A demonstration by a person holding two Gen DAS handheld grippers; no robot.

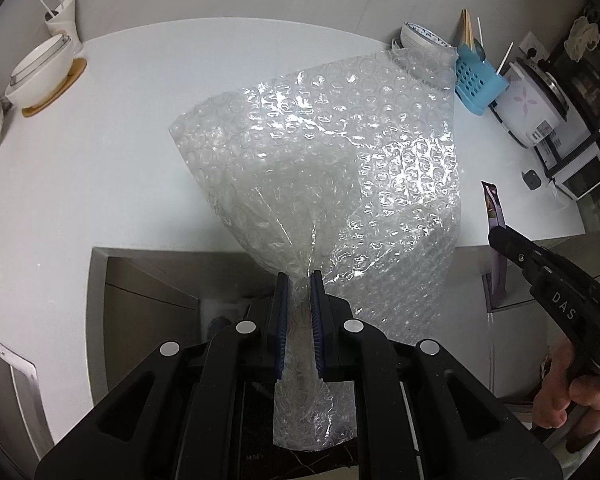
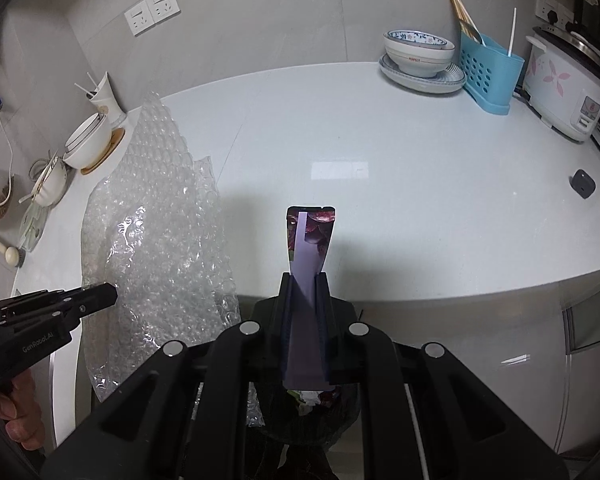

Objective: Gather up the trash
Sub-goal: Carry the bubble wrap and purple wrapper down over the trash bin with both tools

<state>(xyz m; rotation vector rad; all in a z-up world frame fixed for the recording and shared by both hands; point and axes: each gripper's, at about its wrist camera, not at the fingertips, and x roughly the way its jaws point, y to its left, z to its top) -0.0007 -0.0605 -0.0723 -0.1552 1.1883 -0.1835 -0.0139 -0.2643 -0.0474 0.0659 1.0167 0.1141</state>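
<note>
While we hold both grippers tilted down over the front edge of the white counter, each one is clenched on a piece of trash. Our left gripper has its blue-padded jaws pinched on a gathered neck of the bubble wrap, and the sheet fans out wide above the pads, with a shorter tail hanging below them; in the right wrist view the same wrap hangs at the left side, with the left gripper biting into it from the left. Our right gripper is closed on a flat purple wrapper, a narrow strip with a dark printed picture near its top end, standing up between the jaws and running down behind them. In the left wrist view that wrapper shows at the right edge, with the right gripper clamped on it. At the back of the counter stand stacked patterned bowls, a blue utensil holder and a white rice cooker; white bowls on a wooden coaster sit at the left. Below the right gripper a dark bin with scraps inside is partly visible.
</note>
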